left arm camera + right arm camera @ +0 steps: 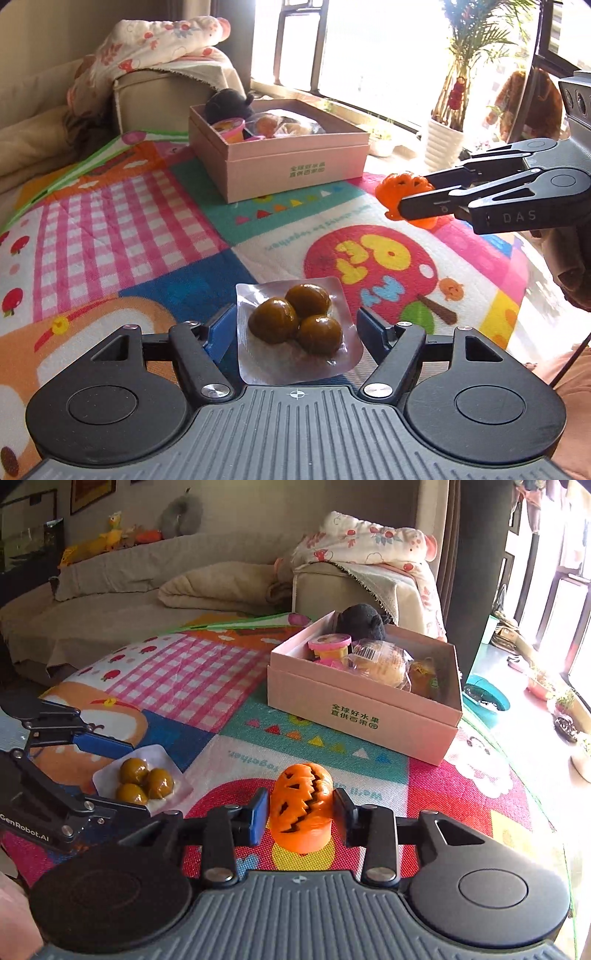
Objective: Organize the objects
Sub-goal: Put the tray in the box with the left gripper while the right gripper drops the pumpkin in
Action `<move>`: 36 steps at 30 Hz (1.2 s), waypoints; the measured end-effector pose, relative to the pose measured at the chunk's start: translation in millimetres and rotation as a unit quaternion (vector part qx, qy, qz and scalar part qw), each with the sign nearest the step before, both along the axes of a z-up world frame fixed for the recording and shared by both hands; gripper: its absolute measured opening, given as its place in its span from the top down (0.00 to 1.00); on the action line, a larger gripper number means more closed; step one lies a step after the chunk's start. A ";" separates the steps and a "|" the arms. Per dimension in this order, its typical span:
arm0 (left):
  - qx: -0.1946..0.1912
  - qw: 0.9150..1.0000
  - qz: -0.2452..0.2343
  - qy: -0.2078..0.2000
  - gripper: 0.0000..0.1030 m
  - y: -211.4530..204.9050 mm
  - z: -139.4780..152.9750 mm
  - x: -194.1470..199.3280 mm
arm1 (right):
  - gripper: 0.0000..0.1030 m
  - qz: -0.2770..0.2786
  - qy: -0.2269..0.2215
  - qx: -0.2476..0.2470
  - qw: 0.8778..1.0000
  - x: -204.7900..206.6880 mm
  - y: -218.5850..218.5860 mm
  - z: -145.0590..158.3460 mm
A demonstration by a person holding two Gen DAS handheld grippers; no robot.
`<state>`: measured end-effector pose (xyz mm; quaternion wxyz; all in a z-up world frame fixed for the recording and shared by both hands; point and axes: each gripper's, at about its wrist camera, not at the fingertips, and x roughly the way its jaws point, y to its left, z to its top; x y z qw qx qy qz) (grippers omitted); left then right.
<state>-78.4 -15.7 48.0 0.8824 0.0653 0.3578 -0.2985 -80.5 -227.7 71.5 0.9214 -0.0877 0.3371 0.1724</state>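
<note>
My left gripper [295, 321] is shut on a clear sealed packet [295, 354] holding three brown glossy balls, its blue pads pressing the packet's two side edges above the colourful play mat [122, 221]. In the right wrist view the same packet [142, 779] sits between the left gripper's fingers [103, 744] at the left. My right gripper [301, 805] is shut on an orange carved pumpkin toy [299, 823], held clear of the mat. The left wrist view has that pumpkin [402, 184] at the right. A pink cardboard box [354, 716] stands open farther back.
The box [288, 173] holds a black plush, a pink cup and wrapped bread. A beige sofa [110, 590] with blankets lies behind the mat. Potted plants [443, 136] line the window. A teal object [484, 698] lies on the floor right of the box.
</note>
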 end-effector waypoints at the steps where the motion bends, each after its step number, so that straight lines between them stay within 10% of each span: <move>1: -0.003 1.000 -0.005 -0.002 0.26 -3.7 5.4 -0.5 | 0.65 0.001 -0.010 0.007 1.000 -7.4 -6.6 8.9; 15: -0.071 0.989 -0.023 -0.129 0.24 -113.2 90.3 157.0 | 0.65 -0.069 -0.071 0.067 0.993 -21.6 -69.8 35.4; 21: 0.020 0.987 -0.042 -0.154 0.31 -168.7 56.5 200.7 | 0.65 -0.095 -0.055 0.075 0.991 -14.3 -83.5 20.4; 29: -0.084 0.991 -0.020 -0.100 0.30 -108.2 51.1 177.6 | 0.65 -0.113 -0.027 0.073 0.991 -4.1 -89.1 9.0; 36: -0.077 0.992 0.081 -0.066 0.31 -32.1 33.6 153.5 | 0.65 -0.107 -0.033 0.083 0.990 37.4 -80.4 40.2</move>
